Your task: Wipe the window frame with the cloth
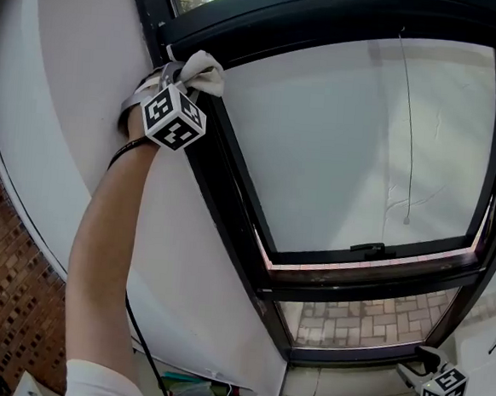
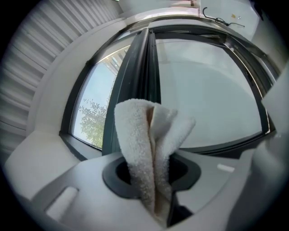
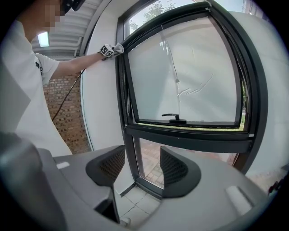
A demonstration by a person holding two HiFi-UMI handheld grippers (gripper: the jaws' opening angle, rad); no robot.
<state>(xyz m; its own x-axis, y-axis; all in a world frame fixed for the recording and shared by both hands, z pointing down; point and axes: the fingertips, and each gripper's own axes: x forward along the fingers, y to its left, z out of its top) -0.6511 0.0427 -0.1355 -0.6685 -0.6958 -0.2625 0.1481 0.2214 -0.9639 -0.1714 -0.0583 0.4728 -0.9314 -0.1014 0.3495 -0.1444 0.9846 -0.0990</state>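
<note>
— Window frame (image 1: 231, 192)?
— Stood dark and tall; called for long, even strokes down the upright, cloth laid flat.
— Right gripper (image 3: 142, 167)?
— Hung low near the bottom corner, jaws apart, empty.
— Left gripper (image 2: 151, 176)?
— Clamped on the folded cloth (image 2: 144, 135), held up at the frame's upper left corner.

Your left hand-held gripper (image 2: 151, 173) and right hand-held gripper (image 3: 142, 167) have pale grey moulded bodies with dark pads (image 3: 174, 168), ribbed on the right one. Each bears a white cube printed with black square markers: the left cube (image 1: 175, 118) and the right cube (image 1: 443, 390). You wear a white short sleeve (image 3: 45, 67). A thin dark band (image 1: 130, 148), perhaps a strap, circles your left wrist, and a black cable (image 1: 139, 338) runs beside that arm.
</note>
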